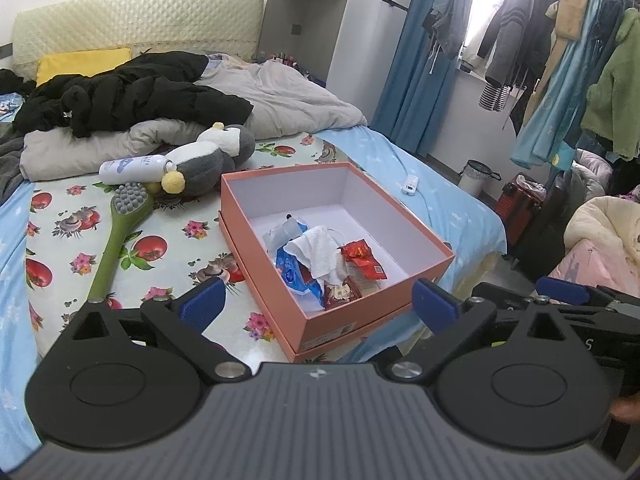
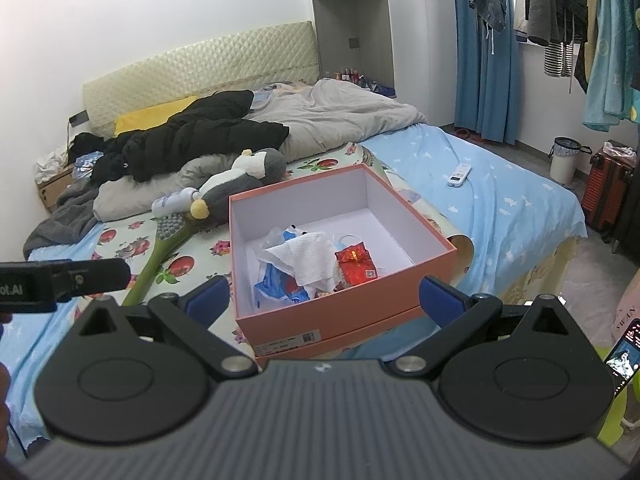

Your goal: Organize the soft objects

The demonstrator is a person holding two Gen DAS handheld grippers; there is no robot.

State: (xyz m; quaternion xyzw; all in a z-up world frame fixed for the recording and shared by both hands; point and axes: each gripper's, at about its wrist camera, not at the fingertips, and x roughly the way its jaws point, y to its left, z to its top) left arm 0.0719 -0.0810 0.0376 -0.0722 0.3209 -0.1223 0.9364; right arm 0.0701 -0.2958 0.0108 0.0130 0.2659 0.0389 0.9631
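An open orange box point(image 1: 362, 310) point(image 2: 304, 320) sits on the bed's near edge. Inside lie a white cloth point(image 1: 322, 254) point(image 2: 314, 258), a blue packet point(image 1: 296, 276) point(image 2: 276, 286) and a red packet point(image 1: 362, 258) point(image 2: 356, 266). A grey and white plush penguin point(image 1: 208, 156) point(image 2: 236, 184) lies on the floral sheet beyond the box. My left gripper point(image 1: 318, 308) is open and empty, held just short of the box's near wall. My right gripper point(image 2: 324, 300) is open and empty, also before the box. The left gripper's body point(image 2: 64, 280) shows at the left of the right wrist view.
A green long-handled brush point(image 1: 120, 232) point(image 2: 160, 252) and a white spray can point(image 1: 134, 168) point(image 2: 174, 202) lie by the plush. A black jacket point(image 1: 132, 92) and grey duvet point(image 1: 288, 96) cover the far bed. A white remote point(image 1: 410, 184) point(image 2: 460, 174) lies at the right. Clothes hang at the right.
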